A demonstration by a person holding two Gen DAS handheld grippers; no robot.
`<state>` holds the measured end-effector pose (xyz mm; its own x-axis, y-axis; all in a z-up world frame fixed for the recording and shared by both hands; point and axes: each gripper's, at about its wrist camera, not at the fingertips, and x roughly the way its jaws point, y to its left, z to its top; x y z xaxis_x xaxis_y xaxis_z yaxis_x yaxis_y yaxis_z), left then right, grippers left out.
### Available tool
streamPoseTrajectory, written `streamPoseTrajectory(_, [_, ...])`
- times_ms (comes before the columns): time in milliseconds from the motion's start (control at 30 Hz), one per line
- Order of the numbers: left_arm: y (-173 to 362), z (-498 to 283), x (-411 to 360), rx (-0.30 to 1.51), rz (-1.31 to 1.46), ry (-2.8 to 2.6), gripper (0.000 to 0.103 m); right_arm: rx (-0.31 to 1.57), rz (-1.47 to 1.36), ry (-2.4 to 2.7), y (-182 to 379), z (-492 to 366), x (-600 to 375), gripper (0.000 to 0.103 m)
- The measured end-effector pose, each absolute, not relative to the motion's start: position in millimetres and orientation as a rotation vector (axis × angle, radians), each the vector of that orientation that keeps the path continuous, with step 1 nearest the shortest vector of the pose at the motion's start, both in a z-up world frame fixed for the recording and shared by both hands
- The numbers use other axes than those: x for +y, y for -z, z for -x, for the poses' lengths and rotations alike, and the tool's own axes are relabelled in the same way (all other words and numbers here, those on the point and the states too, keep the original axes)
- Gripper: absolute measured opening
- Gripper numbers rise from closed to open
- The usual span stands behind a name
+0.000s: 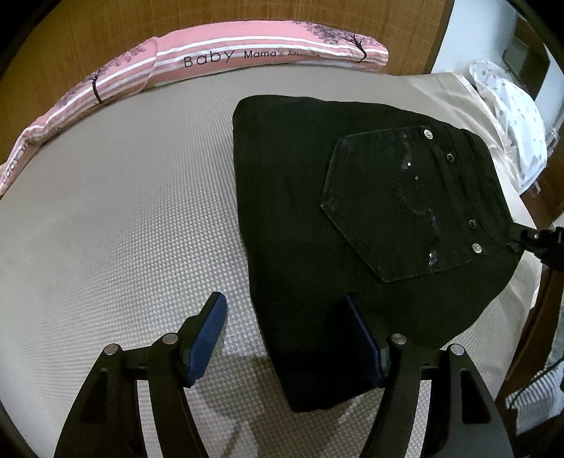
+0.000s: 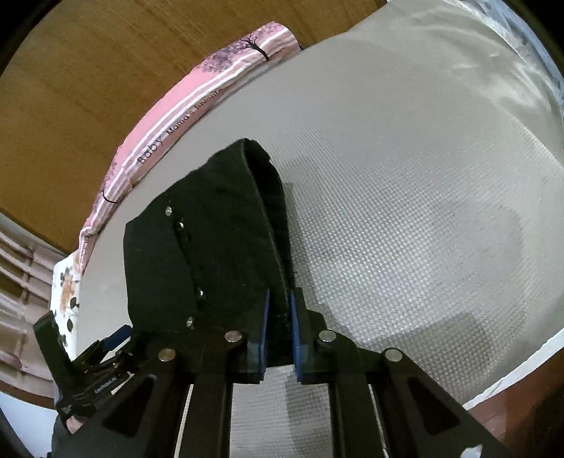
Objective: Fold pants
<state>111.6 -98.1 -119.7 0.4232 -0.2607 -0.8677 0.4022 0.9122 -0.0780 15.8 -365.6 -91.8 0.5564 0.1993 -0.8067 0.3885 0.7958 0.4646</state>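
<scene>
A pink striped pillow (image 1: 218, 58) curves along the wooden headboard (image 1: 246, 17) behind the woven grey mattress (image 1: 116, 211). The left gripper (image 1: 287, 338) hangs with jaws spread wide, its blue pads bare. Folded black pants (image 1: 292, 197) lie on the mattress, stitched pocket (image 1: 398, 200) up. The right gripper (image 2: 279, 331) is clamped on their thick waistband edge.

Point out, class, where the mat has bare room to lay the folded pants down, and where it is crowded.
Bare mat runs wide between the pink pillow and the open left gripper, left of the black pants. In the right wrist view, more lies free beyond the right gripper, which is shut on the pants' edge. The spotted cloth crowds the far corner.
</scene>
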Motion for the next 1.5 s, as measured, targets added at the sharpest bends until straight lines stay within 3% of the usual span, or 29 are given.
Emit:
streamPoseTrajectory(167, [120.3, -111.2, -96.0, 1.05, -0.133, 0.414, 0.071, 1.0, -0.696, 0.118, 93.0, -16.2, -368.1, 0.012])
streamPoseTrajectory(300, [119.6, -112.0, -93.6, 1.056, -0.116, 0.414, 0.072, 0.994, -0.688, 0.156, 89.4, -14.8, -368.2, 0.03])
streamPoseTrajectory(467, [113.4, -116.5, -90.0, 1.068, -0.078, 0.423, 0.072, 0.977, -0.719, 0.146, 82.8, -14.8, -374.2, 0.038])
streamPoseTrajectory(667, [97.5, -130.1, -70.7, 1.05, 0.035, 0.454, 0.072, 0.977, -0.74, 0.046, 78.9, -34.4, -386.2, 0.058])
streamPoseTrajectory(967, [114.9, -162.8, -50.6, 1.183, 0.218, 0.478, 0.072, 1.058, -0.799, -0.112, 110.9, -65.6, -402.3, 0.06])
streamPoseTrajectory(1500, [119.0, -182.1, -78.7, 1.258, 0.289, 0.652, 0.072, 1.088, -0.769, -0.418, 127.6, -102.9, -395.6, 0.063])
